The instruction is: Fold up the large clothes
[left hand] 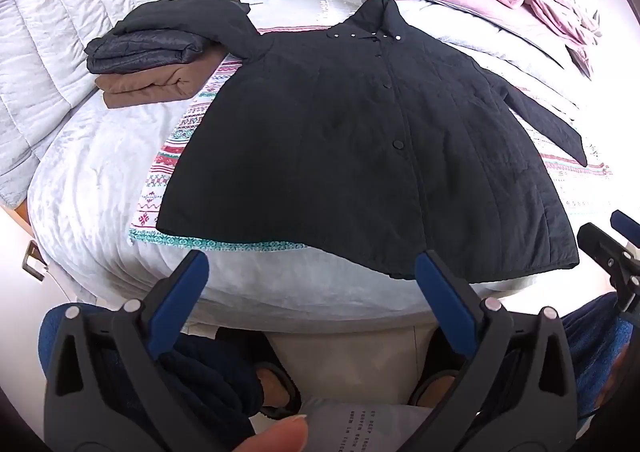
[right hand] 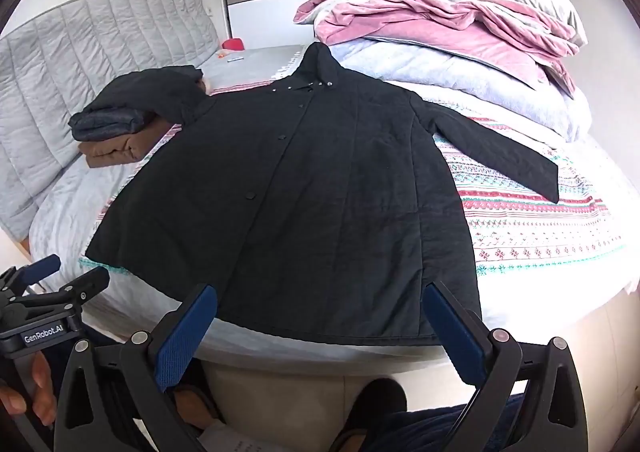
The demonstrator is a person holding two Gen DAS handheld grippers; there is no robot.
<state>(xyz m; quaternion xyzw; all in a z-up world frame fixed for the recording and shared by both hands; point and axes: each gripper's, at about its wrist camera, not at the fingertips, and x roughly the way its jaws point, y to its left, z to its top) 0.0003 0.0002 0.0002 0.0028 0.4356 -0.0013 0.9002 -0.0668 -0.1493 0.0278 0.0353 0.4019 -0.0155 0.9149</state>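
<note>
A large black quilted coat [left hand: 360,143] lies spread flat, buttoned, on the bed, collar away from me; it also shows in the right wrist view [right hand: 304,211]. Its left sleeve is draped over a stack of folded clothes; its right sleeve [right hand: 500,151] lies out to the right. My left gripper [left hand: 312,268] is open and empty, just short of the coat's hem. My right gripper [right hand: 320,304] is open and empty, above the hem at the bed's front edge. The right gripper also shows at the right edge of the left wrist view [left hand: 608,240].
A folded dark grey garment [left hand: 140,51] lies on a folded brown one [left hand: 148,87] at the back left. A patterned sheet [right hand: 532,219] lies under the coat. Pink and grey bedding [right hand: 440,23] is piled at the back right. A quilted headboard [right hand: 80,63] stands at left.
</note>
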